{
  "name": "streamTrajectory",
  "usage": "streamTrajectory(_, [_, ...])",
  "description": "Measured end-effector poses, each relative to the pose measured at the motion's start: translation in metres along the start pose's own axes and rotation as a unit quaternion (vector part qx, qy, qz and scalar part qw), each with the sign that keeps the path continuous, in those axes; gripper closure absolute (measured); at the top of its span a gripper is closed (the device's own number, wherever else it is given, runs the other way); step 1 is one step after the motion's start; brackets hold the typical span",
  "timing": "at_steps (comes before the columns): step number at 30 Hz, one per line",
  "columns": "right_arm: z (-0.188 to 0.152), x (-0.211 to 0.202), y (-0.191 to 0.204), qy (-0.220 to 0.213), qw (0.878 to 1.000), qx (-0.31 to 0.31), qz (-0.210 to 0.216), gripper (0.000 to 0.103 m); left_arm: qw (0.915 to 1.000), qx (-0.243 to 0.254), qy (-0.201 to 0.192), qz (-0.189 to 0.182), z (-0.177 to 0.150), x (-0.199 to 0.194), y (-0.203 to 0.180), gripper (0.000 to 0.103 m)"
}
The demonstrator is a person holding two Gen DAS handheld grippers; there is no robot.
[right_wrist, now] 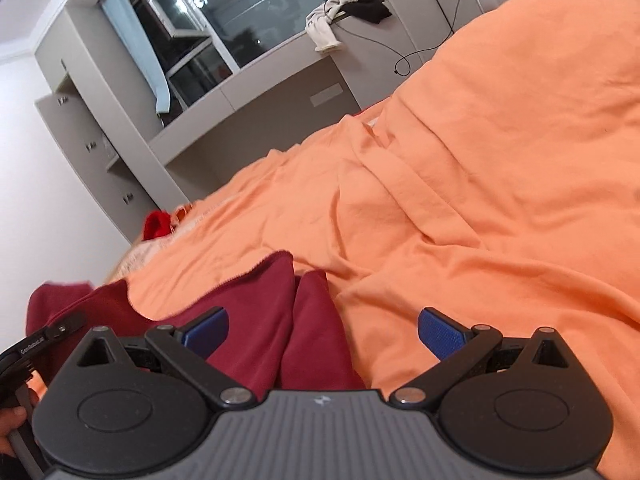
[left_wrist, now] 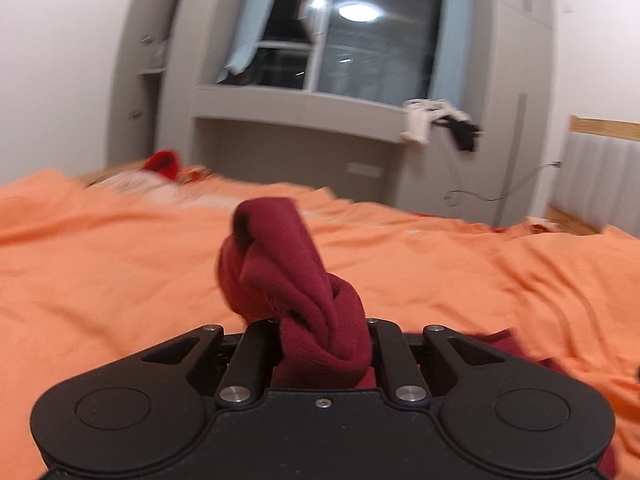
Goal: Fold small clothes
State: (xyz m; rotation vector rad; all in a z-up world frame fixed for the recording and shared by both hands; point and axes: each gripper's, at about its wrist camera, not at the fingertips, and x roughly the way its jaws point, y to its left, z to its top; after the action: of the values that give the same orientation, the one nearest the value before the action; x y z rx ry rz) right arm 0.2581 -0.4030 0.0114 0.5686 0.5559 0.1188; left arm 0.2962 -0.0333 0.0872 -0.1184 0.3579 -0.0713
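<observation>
Here the left gripper (left_wrist: pixel 324 332) has its jaws clenched on a twisted bunch of the dark red garment (left_wrist: pixel 288 276), which rises from the jaws toward twelve o'clock above the orange bedspread (left_wrist: pixel 460 272). In the right wrist view the right gripper (right_wrist: pixel 322 330) has its jaws released, blue pads (right_wrist: pixel 440 334) wide apart, with folds of the same garment (right_wrist: pixel 280 312) lying on the bedspread (right_wrist: pixel 480 200) between them and off toward nine o'clock. A small bright red item (right_wrist: pixel 157 225) sits far off near ten o'clock.
</observation>
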Motion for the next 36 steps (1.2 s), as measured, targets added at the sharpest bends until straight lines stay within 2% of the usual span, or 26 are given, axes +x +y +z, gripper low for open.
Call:
streamTrajectory(3, [0.002, 0.001, -0.002, -0.012, 1.0, 0.013, 0.0, 0.0, 0.999, 0.015, 0.001, -0.042, 0.008, 0.0, -0.044, 0.089])
streamTrajectory(7, [0.006, 0.002, -0.012, -0.028, 0.999, 0.031, -0.002, 0.0, 0.9934, 0.071, 0.001, -0.09, -0.003, -0.002, -0.106, 0.089])
streamTrajectory(12, [0.009, 0.008, -0.023, -0.028, 0.999, 0.043, -0.001, 0.0, 0.9769, 0.161, 0.029, -0.138, -0.047, -0.005, -0.166, 0.089])
streamTrajectory(16, [0.006, 0.016, -0.029, -0.024, 0.998, 0.049, 0.018, 0.0, 0.9628, 0.222, 0.042, -0.148, -0.084, -0.008, -0.183, 0.088])
streamTrajectory(20, [0.004, 0.024, -0.027, -0.022, 0.997, 0.055, 0.055, 0.0, 0.9527, 0.248, 0.061, -0.164, -0.099, -0.009, -0.178, 0.084])
streamTrajectory(21, [0.004, 0.027, -0.025, -0.022, 0.996, 0.054, 0.065, 0.0, 0.9511, 0.25, 0.063, -0.17, -0.101, -0.009, -0.174, 0.082])
streamTrajectory(23, [0.004, 0.031, -0.02, -0.021, 0.995, 0.048, 0.082, 0.0, 0.9479, 0.25, 0.064, -0.186, -0.101, -0.012, -0.168, 0.072])
streamTrajectory(25, [0.003, 0.036, -0.012, -0.017, 0.994, 0.039, 0.096, 0.0, 0.9435, 0.244, 0.064, -0.215, -0.102, -0.018, -0.161, 0.054])
streamTrajectory(26, [0.002, 0.039, -0.009, -0.013, 0.994, 0.034, 0.103, 0.0, 0.9412, 0.242, 0.063, -0.227, -0.101, -0.02, -0.16, 0.049])
streamTrajectory(28, [0.0, 0.047, -0.001, 0.003, 0.992, 0.022, 0.123, 0.0, 0.9368, 0.249, 0.053, -0.24, -0.099, -0.022, -0.162, 0.031])
streamTrajectory(32, [-0.006, 0.068, 0.007, 0.046, 0.987, 0.028, 0.155, 0.0, 0.9256, 0.276, 0.031, -0.257, -0.1, -0.035, -0.162, 0.022])
streamTrajectory(34, [-0.007, 0.076, 0.006, 0.054, 0.984, 0.04, 0.164, 0.0, 0.9238, 0.28, 0.019, -0.26, -0.101, -0.039, -0.159, 0.017])
streamTrajectory(36, [-0.006, 0.081, 0.006, 0.058, 0.984, 0.049, 0.16, 0.0, 0.9258, 0.275, 0.006, -0.259, -0.104, -0.044, -0.15, 0.017])
